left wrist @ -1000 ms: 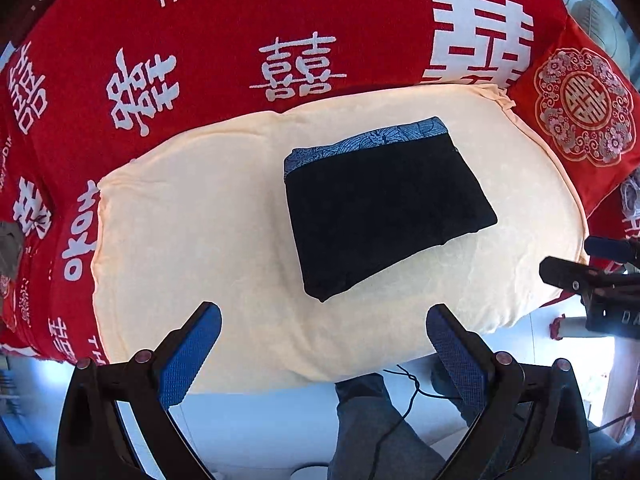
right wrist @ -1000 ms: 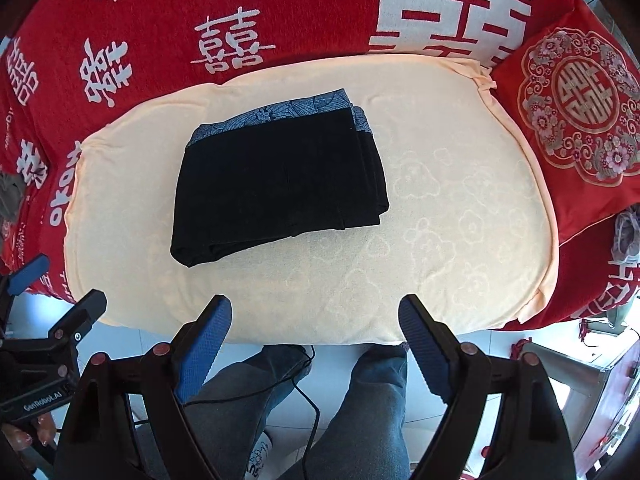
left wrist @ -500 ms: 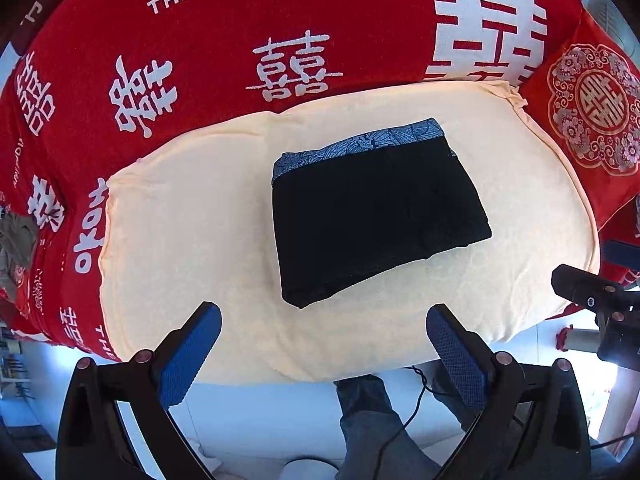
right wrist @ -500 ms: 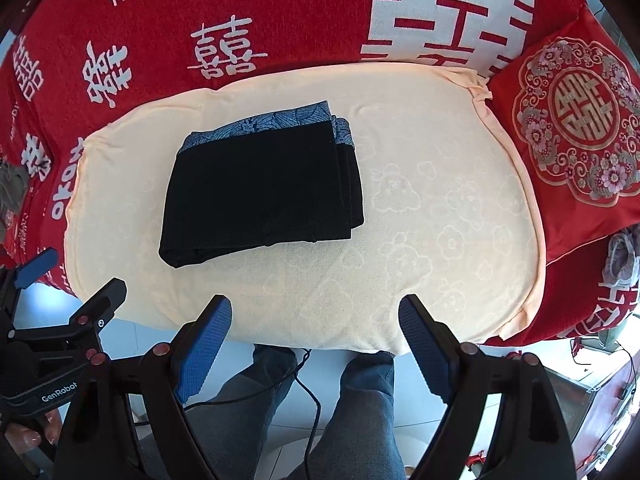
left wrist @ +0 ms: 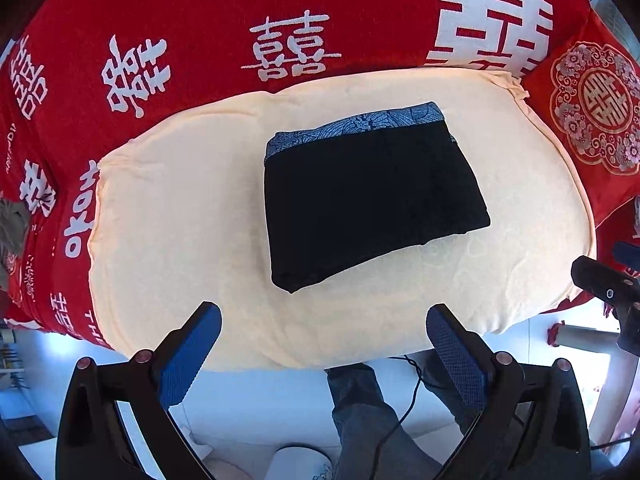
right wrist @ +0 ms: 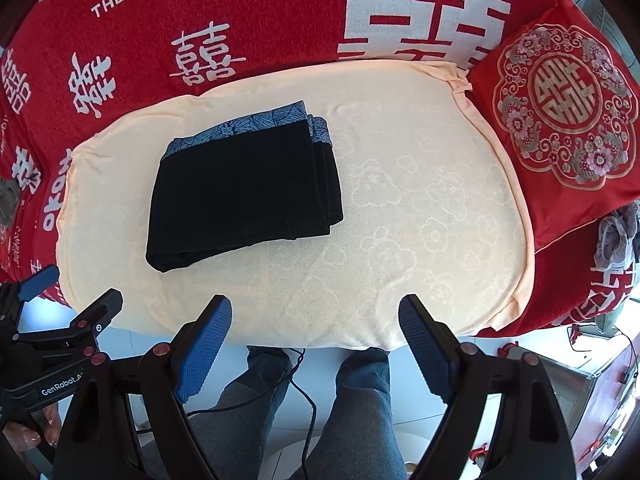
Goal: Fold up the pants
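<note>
Pants (left wrist: 372,196) folded on cream towel (left wrist: 168,240) over red blanket (left wrist: 200,40); both tongs (left wrist: 324,356) (right wrist: 316,344) agape, empty.

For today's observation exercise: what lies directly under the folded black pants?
The folded black pants rest on a pale peach towel with a faint embossed pattern, spread over a red blanket. The towel patch beneath the pants is covered, so it cannot be seen.
</note>
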Available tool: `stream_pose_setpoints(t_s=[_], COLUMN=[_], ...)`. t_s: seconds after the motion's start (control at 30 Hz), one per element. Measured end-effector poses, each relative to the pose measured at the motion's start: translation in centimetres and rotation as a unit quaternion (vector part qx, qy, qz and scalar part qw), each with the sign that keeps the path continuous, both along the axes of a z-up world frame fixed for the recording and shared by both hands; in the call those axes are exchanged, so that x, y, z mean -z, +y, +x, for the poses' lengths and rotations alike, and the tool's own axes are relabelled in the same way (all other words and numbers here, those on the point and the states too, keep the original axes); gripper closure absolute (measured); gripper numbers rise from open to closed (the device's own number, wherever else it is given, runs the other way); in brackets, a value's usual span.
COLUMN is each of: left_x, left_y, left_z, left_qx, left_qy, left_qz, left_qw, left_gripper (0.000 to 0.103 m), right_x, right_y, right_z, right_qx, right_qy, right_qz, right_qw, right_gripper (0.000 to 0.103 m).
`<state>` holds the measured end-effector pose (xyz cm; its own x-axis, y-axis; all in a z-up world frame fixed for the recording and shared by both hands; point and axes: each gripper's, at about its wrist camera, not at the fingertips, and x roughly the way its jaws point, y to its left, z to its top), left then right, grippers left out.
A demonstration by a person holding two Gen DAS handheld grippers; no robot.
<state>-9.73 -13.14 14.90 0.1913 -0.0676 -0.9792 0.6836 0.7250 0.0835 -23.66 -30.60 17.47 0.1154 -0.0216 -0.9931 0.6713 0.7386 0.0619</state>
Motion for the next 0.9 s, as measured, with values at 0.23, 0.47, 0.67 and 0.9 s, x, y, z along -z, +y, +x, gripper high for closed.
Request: stream_pose_setpoints(t_s=[0.23, 0.47, 0.67, 0.9], left_x=[-0.9, -1.3, -1.1, -1.3], left_y=[0.4, 1.2, 1.7, 1.3], left_z=[0.5, 0.5, 0.7, 0.4], left_qx=[-0.026, -0.041, -0.049, -0.037], left_qy=[-0.014, -0.031, -0.027, -0.033], left_qz=[-0.016, -0.016, -0.015, -0.013], left_qw=[0.9994, 0.9985, 0.9983, 0.9987], left_gripper=[0.000, 0.000, 0.000, 0.000], right_x=[-0.1, 0.1, -0.1, 0.0], right_y=[0.0, 0.3, 0.8, 1.2], right_z=[0.2, 1.0, 1.7, 1.9], right_qx=[-0.003, -0.020, -0.039, -0.045], right_qy=[-0.004, 0.003, 0.005, 0.006], right_qz=[-0.002, -0.006, -0.013, -0.015], right_qw=[1.000, 1.000, 0.999, 0.999], right_gripper=[0.015, 0.015, 0.015, 0.015])
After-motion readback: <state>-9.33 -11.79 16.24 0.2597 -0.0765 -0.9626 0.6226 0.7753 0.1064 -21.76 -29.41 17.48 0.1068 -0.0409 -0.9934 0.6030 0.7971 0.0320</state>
